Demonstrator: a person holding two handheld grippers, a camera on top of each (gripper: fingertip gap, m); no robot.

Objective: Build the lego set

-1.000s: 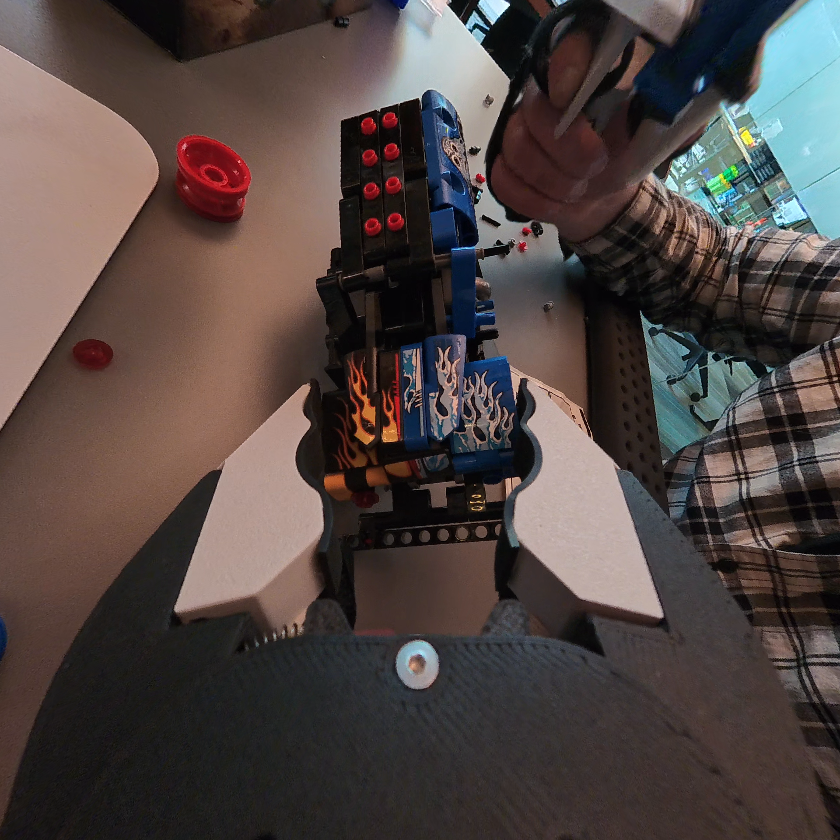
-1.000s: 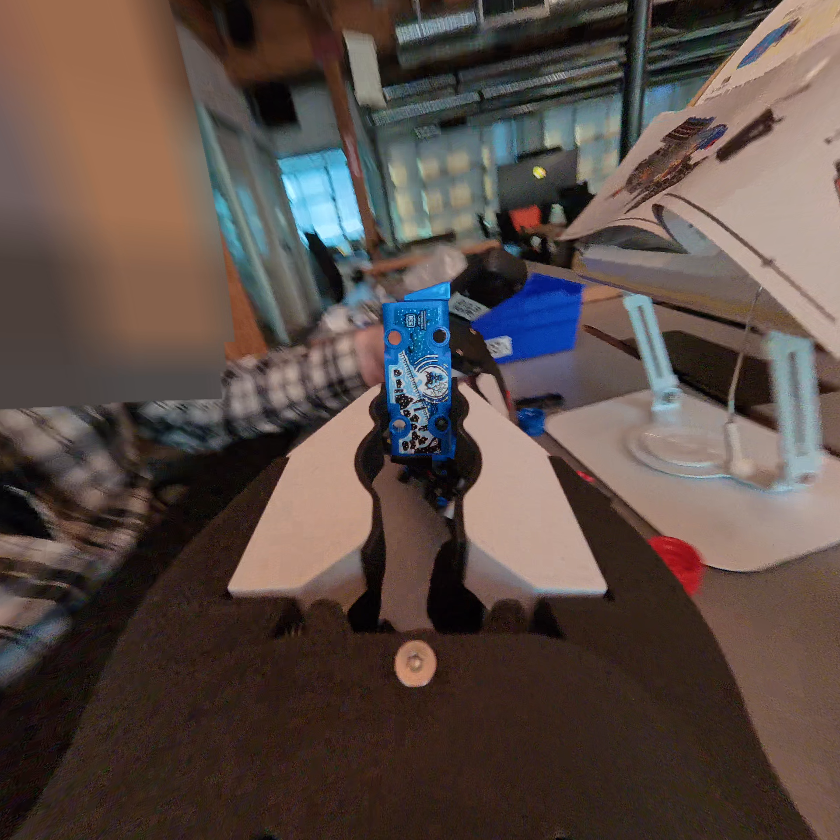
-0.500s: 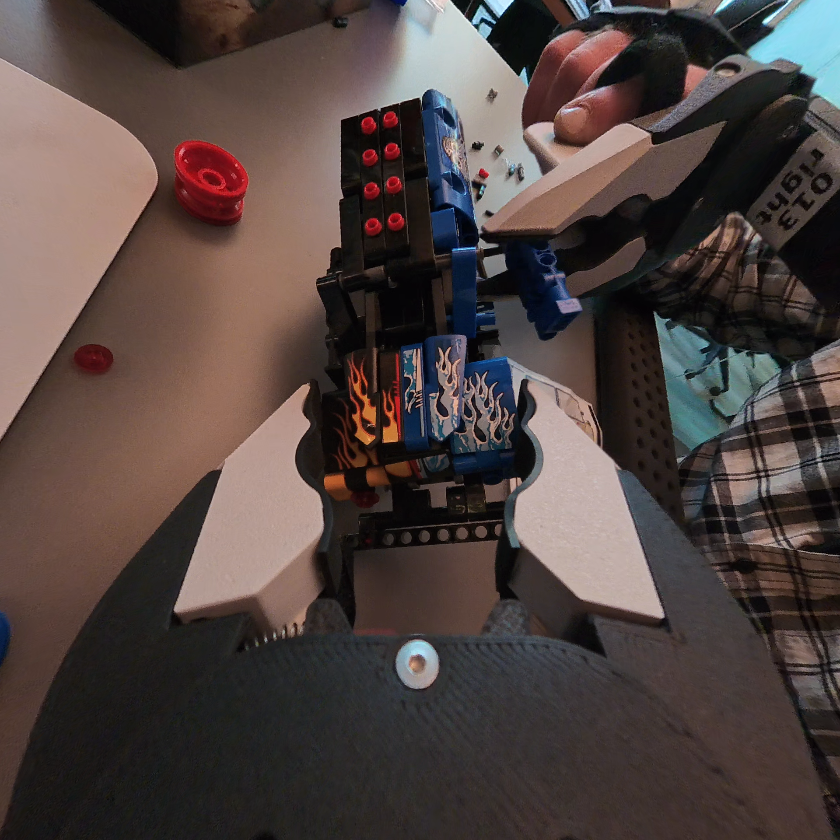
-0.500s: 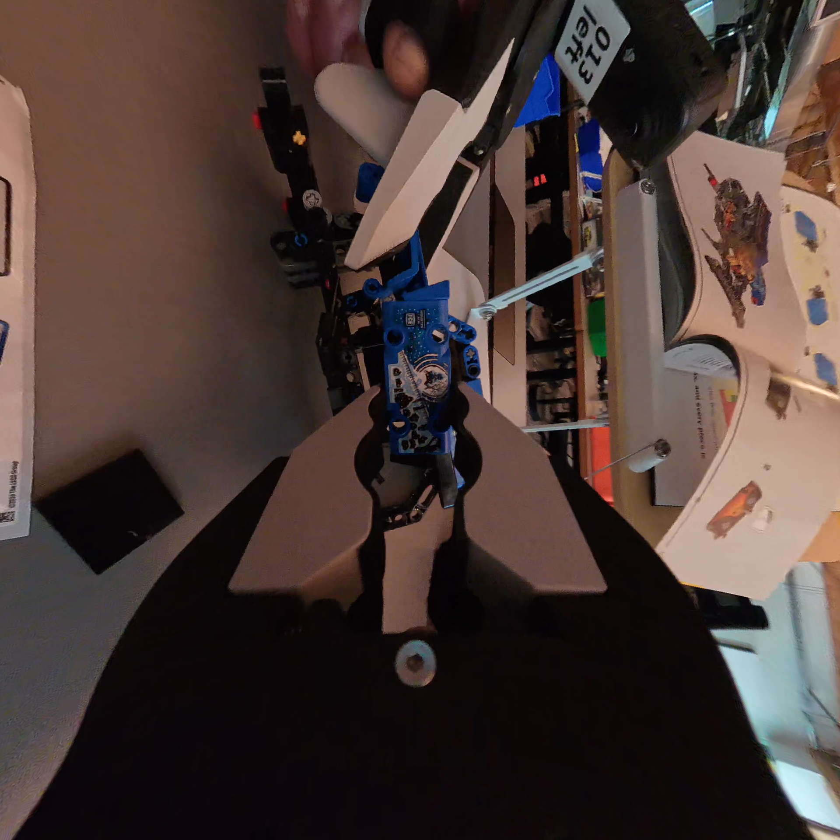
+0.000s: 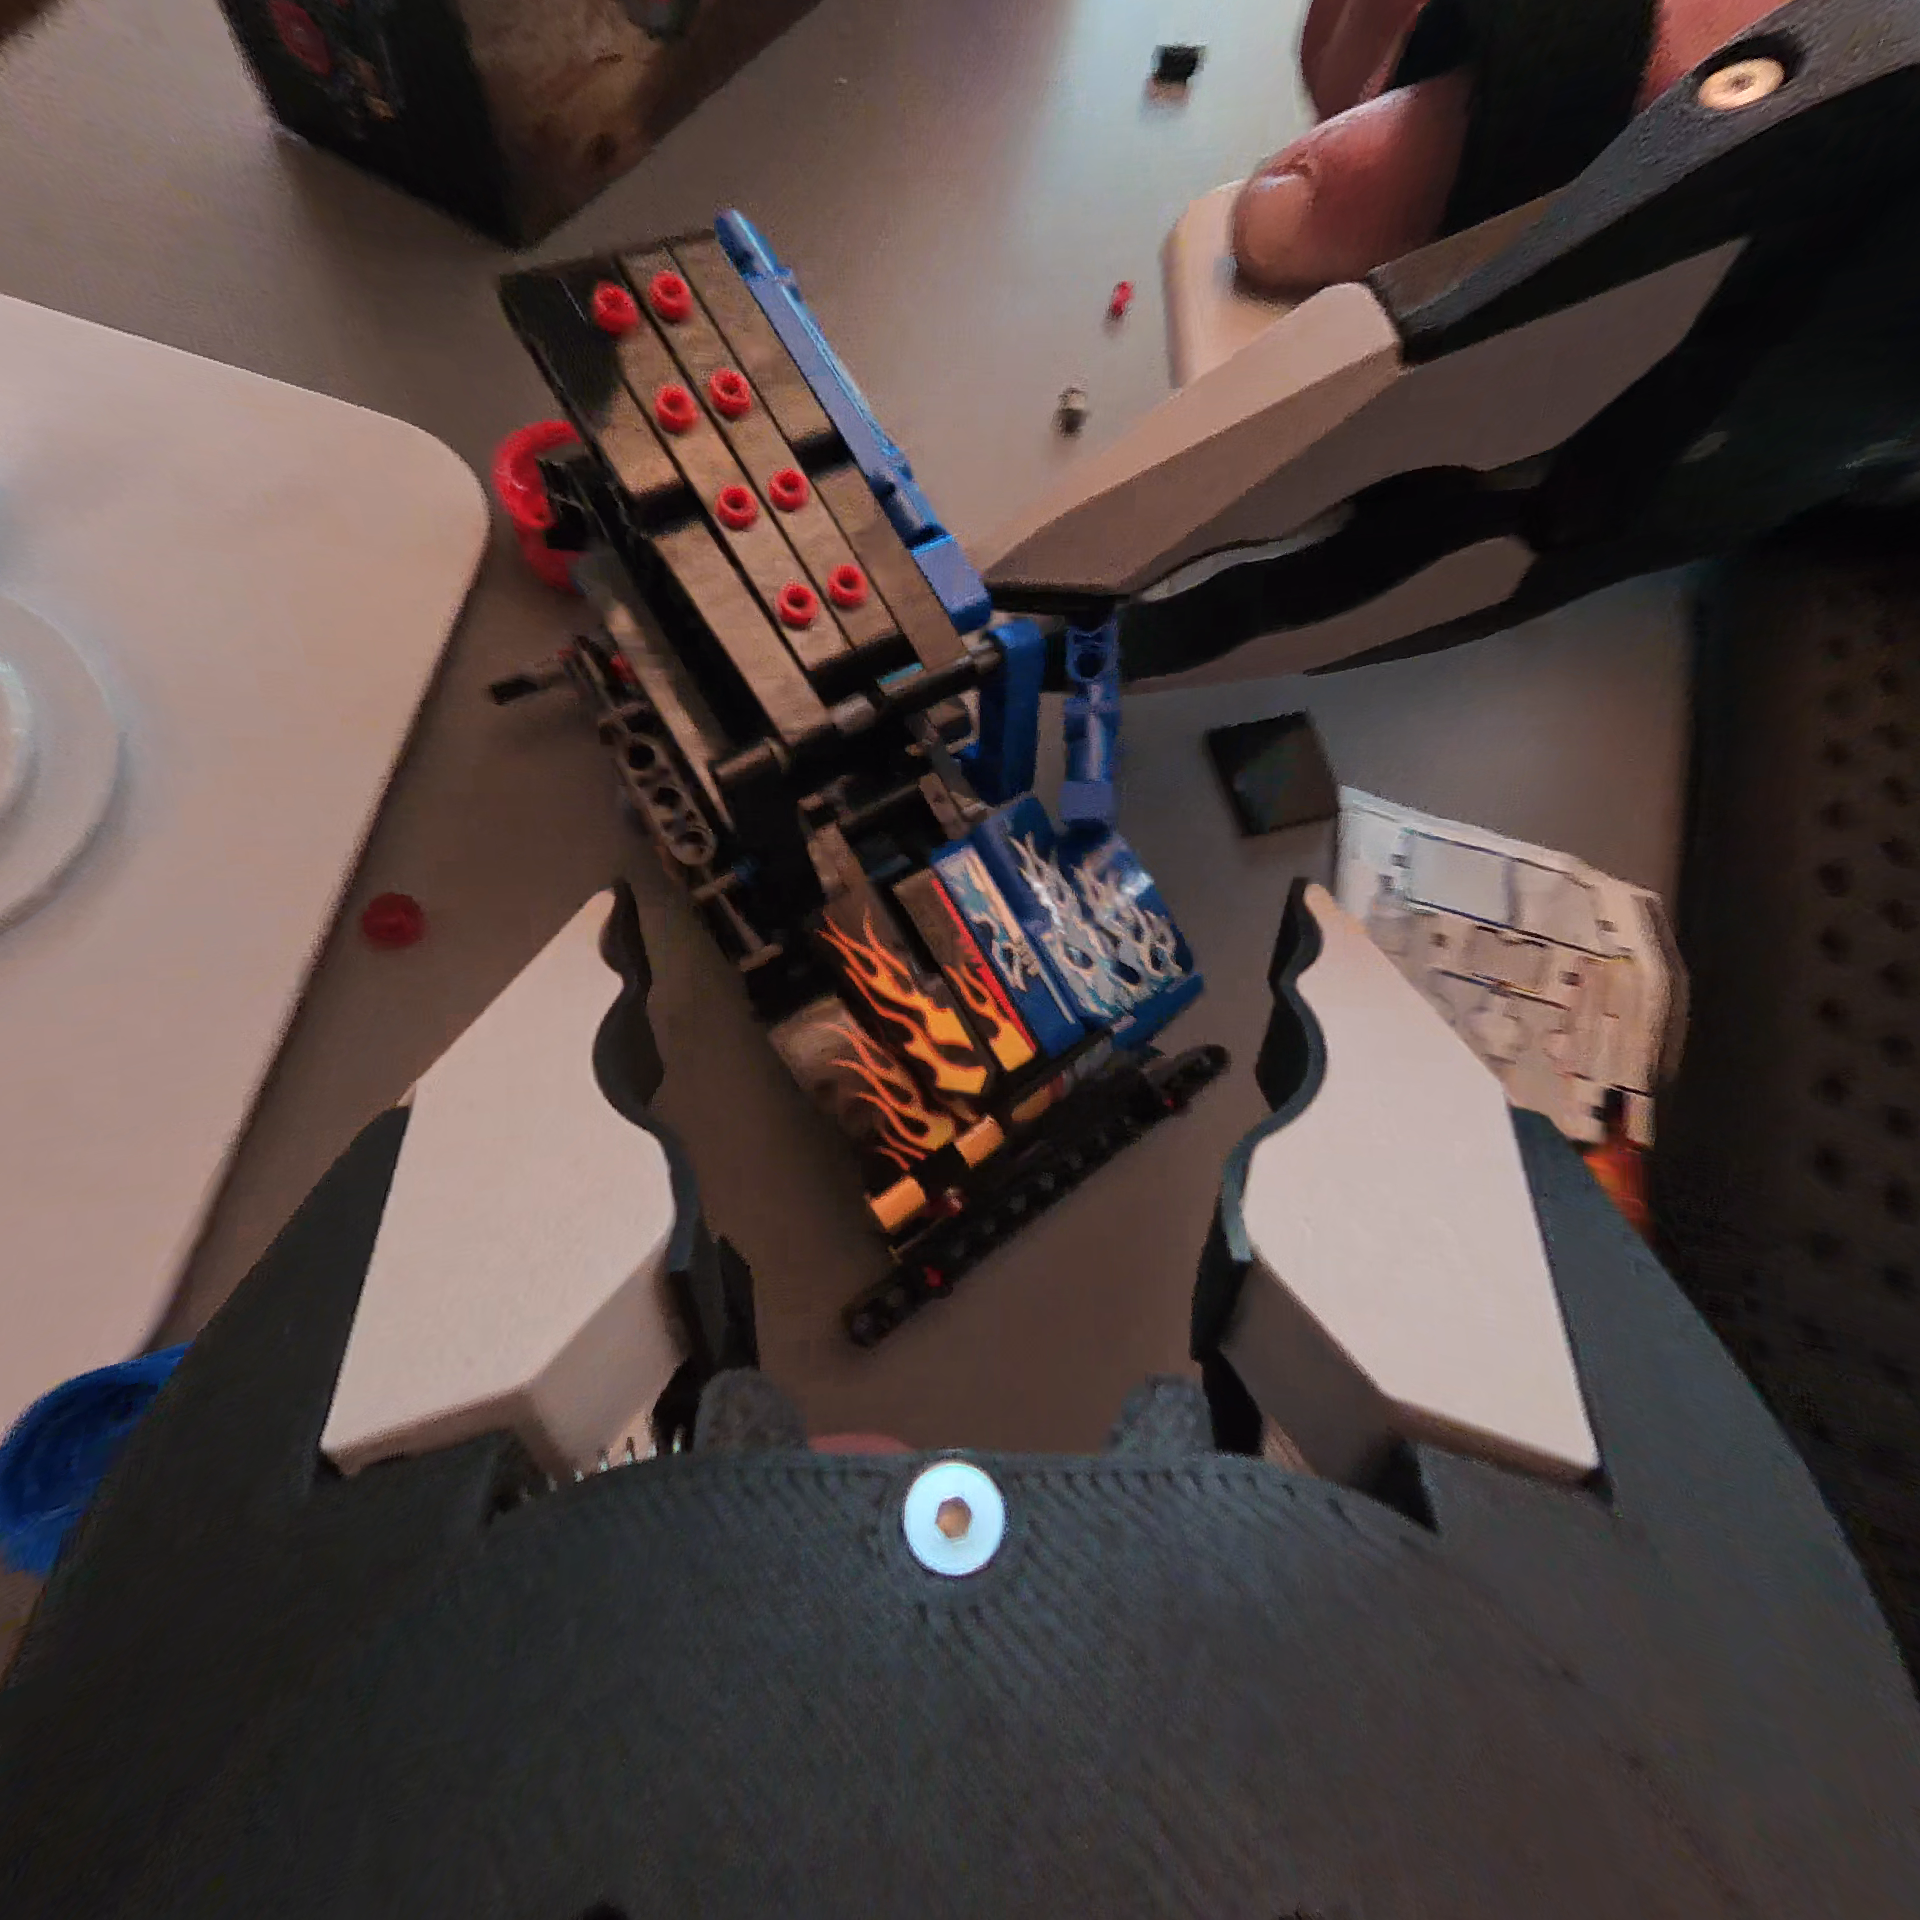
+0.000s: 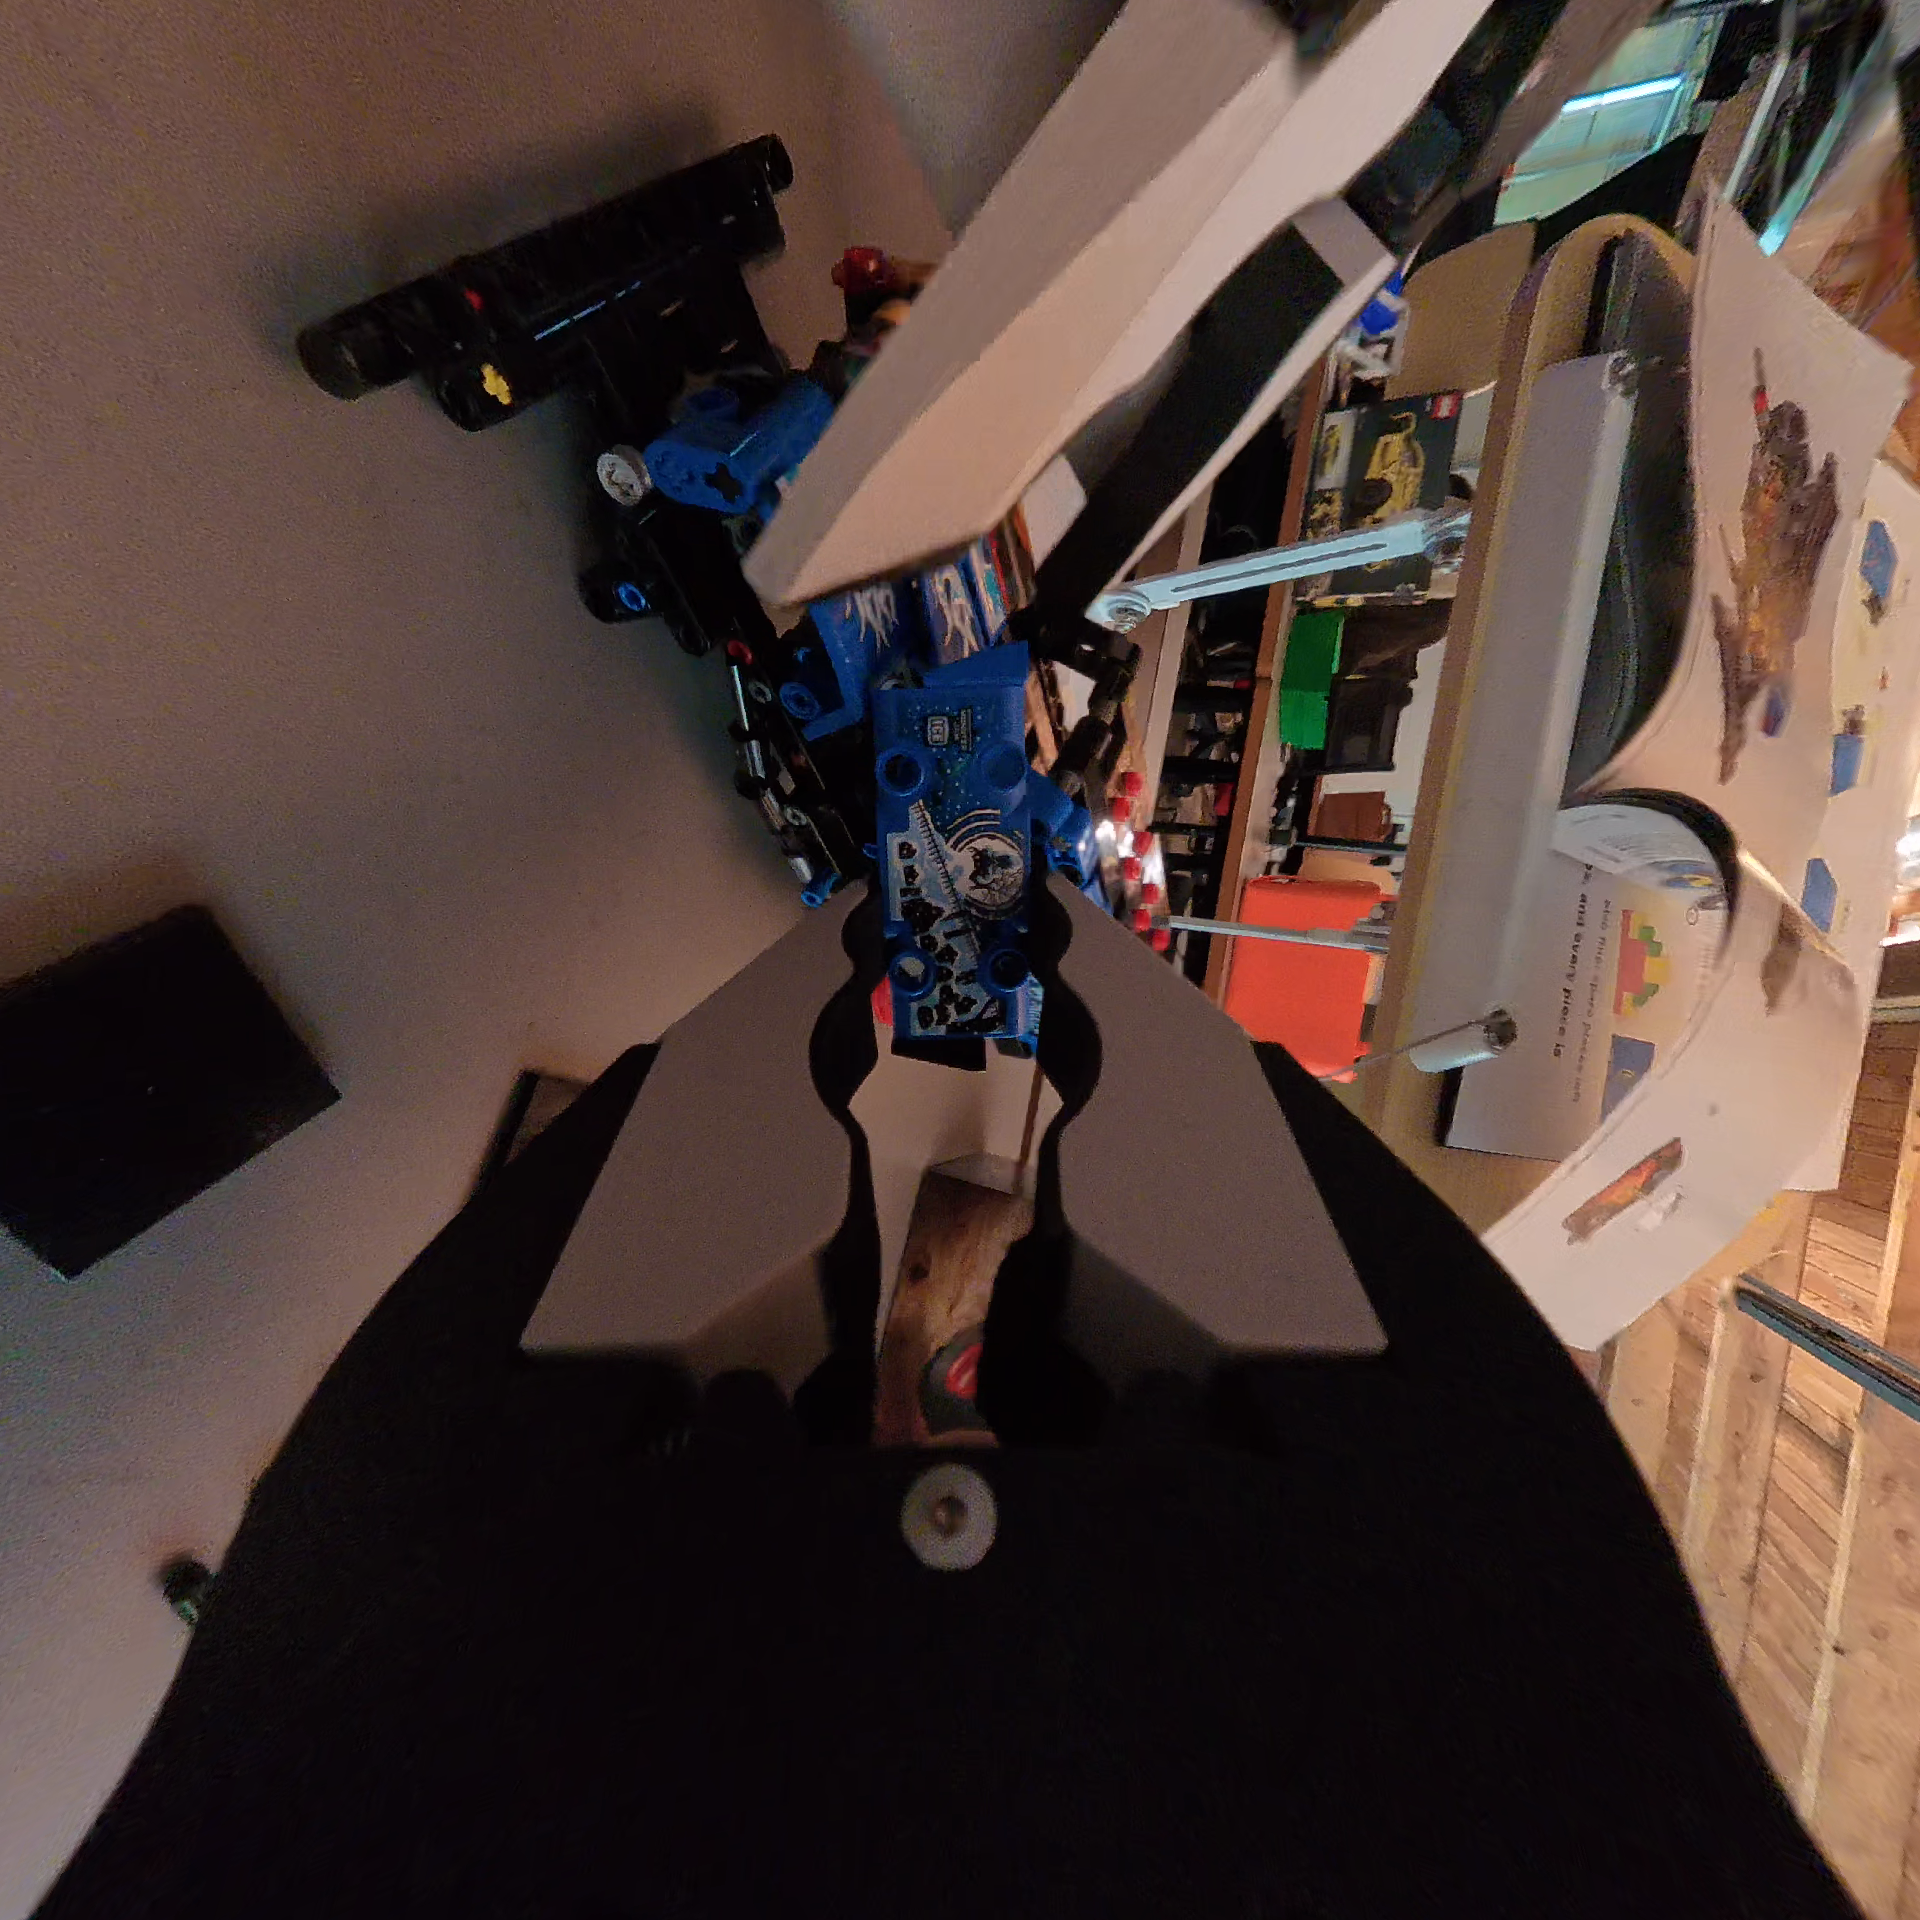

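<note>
On the grey worktop (image 5: 312, 1039), we are releasing the model (image 5: 831, 727): left tongs (image 5: 951, 997) now spread, right tongs (image 6: 961, 935) clenching the blue panel (image 6: 956, 894) against it.

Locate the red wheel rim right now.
Left wrist view, upper left: the red wheel rim lies on the table, mostly hidden behind the lego truck model's left edge, beside the white board.

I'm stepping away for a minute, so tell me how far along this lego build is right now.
Partly done: the lego model already has its black chassis, red-studded top and flame panels. In hand: the right tool is shut on a blue printed panel, held against the model's blue side; the left tool is open. Left: seating that panel, and a red wheel lies unmounted behind the model.
</note>
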